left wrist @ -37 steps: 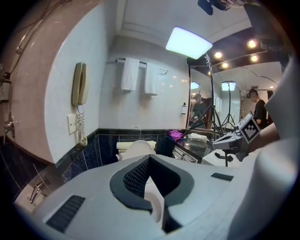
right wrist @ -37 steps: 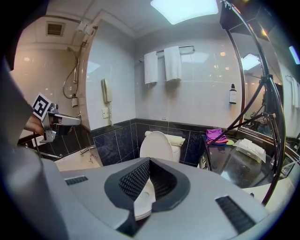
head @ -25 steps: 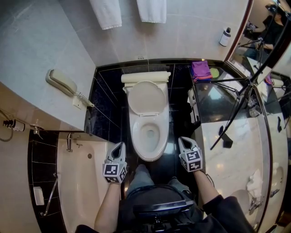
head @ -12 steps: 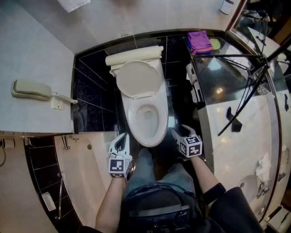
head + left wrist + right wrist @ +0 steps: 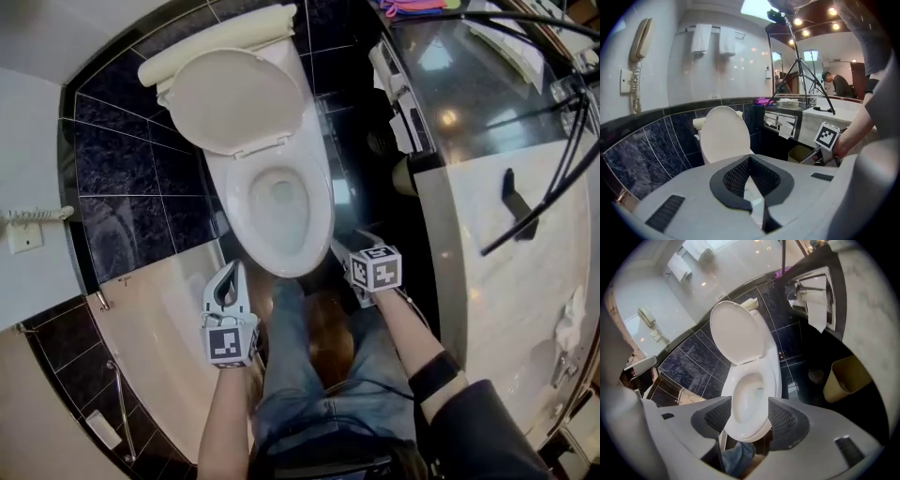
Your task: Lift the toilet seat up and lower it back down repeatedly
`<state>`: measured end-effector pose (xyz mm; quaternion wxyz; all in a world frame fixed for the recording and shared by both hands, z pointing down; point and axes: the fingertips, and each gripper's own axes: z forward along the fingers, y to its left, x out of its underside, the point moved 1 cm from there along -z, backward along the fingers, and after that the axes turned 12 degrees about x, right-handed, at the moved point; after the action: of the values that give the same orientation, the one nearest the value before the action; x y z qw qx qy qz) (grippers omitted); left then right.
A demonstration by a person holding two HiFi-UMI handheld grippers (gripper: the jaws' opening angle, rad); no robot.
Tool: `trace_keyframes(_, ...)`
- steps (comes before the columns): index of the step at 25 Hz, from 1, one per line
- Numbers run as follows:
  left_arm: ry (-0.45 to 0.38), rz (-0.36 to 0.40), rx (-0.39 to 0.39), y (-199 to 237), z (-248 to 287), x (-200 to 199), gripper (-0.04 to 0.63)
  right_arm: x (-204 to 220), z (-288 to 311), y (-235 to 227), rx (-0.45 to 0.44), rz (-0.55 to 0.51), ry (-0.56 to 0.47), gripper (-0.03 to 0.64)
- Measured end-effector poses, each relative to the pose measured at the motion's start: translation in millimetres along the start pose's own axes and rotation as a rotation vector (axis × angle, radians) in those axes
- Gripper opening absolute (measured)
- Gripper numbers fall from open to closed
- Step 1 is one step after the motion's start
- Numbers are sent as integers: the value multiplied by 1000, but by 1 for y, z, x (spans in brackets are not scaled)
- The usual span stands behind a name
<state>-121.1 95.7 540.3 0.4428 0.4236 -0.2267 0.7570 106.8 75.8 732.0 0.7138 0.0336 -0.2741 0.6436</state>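
Note:
The white toilet (image 5: pixel 272 202) has its lid (image 5: pixel 230 98) raised against the cistern, and the seat ring (image 5: pixel 752 380) seems to lie flat on the bowl. My right gripper (image 5: pixel 345 256) hangs just right of the bowl's front edge. Its jaws have just been opening and now stand wide apart, holding nothing; in the right gripper view (image 5: pixel 751 419) the bowl's front rim shows beyond them. My left gripper (image 5: pixel 231 274) is left of the bowl's front, clear of it, with its fingertips together (image 5: pixel 750 161) and nothing in them.
A tan waste bin (image 5: pixel 846 376) and a paper holder (image 5: pixel 813 301) sit right of the toilet under the marble counter (image 5: pixel 506 244). The bathtub (image 5: pixel 155 328) lies to the left. A wall phone (image 5: pixel 637 47) hangs above it. My jeans-clad legs (image 5: pixel 309 375) are in front of the bowl.
Both grippers have dropped towards the bowl's front and the head camera has come closer. The right gripper rolled and its jaws spread apart. The left jaws stayed together.

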Motion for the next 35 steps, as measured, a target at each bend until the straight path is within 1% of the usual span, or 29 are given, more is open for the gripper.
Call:
trace_keyframes(2, -1, -11, 7, -5, 19, 14, 0, 17, 26, -8, -13, 28, 23, 268)
trace_keyframes(4, -7, -42, -3, -7, 36, 31, 0, 31, 51, -14, -28, 57, 40, 268)
trace_keyframes(7, -12, -70, -12, -11, 53, 56, 0, 49, 86, -22, -58, 138, 68, 267)
trace_keyframes(13, 6, -87, -12, -12, 65, 95, 0, 74, 147, -26, -128, 331, 106, 264)
trace_keyframes(16, 23, -90, -14, -7, 65, 110, 0, 78, 165, -27, -147, 395, 108, 258)
trace_keyframes(19, 35, -104, -17, -2, 63, 119, 0, 81, 177, -24, -154, 410, 111, 217)
trace_keyframes(21, 45, -98, -17, 2, 63, 125, 0, 83, 182, -24, -137, 418, 117, 198)
trace_keyframes(22, 47, -88, -17, 4, 62, 129, 0, 84, 183, -27, -121, 419, 122, 165)
trace_keyframes(23, 47, -86, -18, 6, 62, 131, 0, 85, 183, -29, -110, 420, 124, 167)
trace_keyframes(25, 47, -114, -17, 7, 63, 131, 0, 85, 182, -29, -106, 433, 125, 149)
trace_keyframes(27, 48, -128, -16, 8, 65, 134, 0, 84, 182, -28, -111, 449, 126, 144)
trace_keyframes(35, 52, -147, -10, 1, 67, 143, 0, 82, 180, -29, -118, 513, 142, 138)
